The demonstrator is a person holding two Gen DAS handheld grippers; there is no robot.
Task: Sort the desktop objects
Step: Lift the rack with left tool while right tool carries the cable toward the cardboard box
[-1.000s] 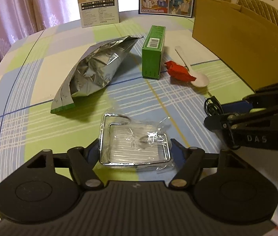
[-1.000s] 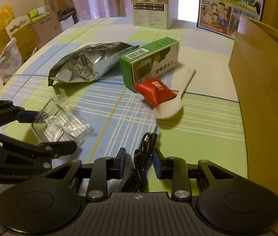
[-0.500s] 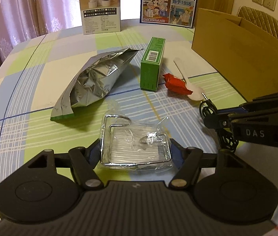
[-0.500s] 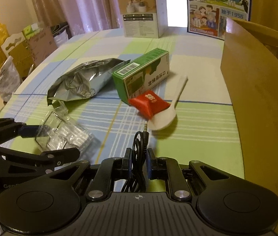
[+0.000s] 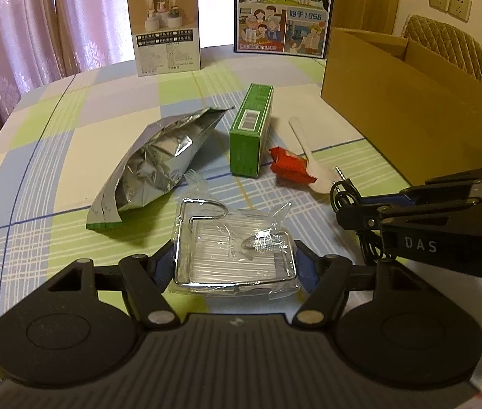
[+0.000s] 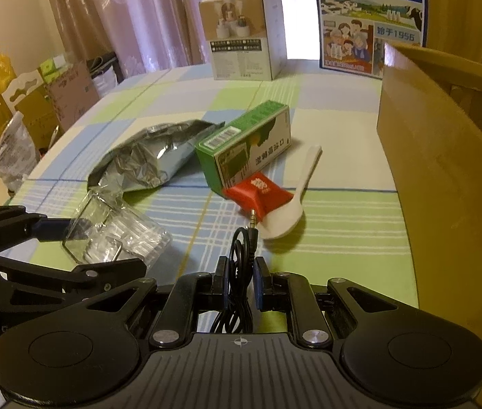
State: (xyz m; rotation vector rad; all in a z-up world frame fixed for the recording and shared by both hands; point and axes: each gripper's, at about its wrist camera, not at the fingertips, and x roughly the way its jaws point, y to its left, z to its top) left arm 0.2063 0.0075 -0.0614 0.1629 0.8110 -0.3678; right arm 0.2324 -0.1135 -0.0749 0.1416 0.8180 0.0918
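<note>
My left gripper [image 5: 236, 262] is shut on a chrome wire rack wrapped in clear plastic [image 5: 234, 238], held level just above the checked tablecloth. My right gripper [image 6: 241, 272] is shut on a coiled black audio cable [image 6: 241, 245], whose jack plug points forward. In the left wrist view the right gripper [image 5: 350, 209] reaches in from the right with the cable [image 5: 341, 192] in it. In the right wrist view the left gripper [image 6: 98, 247] holds the rack [image 6: 115, 235] at lower left. On the table lie a silver foil bag [image 5: 152, 167], a green box [image 5: 251, 129], a red packet [image 5: 290, 170] and a white spoon [image 5: 309, 160].
An open cardboard box [image 5: 411, 102] stands along the table's right side. At the far edge stand a white product box [image 5: 166, 30] and a blue milk carton [image 5: 282, 10]. Bags and cartons [image 6: 19, 112] sit off the table to the left. A quilted chair [image 5: 455, 51] is behind the cardboard box.
The right gripper has shut on the black cable and raised it off the table. Both grippers have risen and pulled back a little; the left keeps hold of the rack.
</note>
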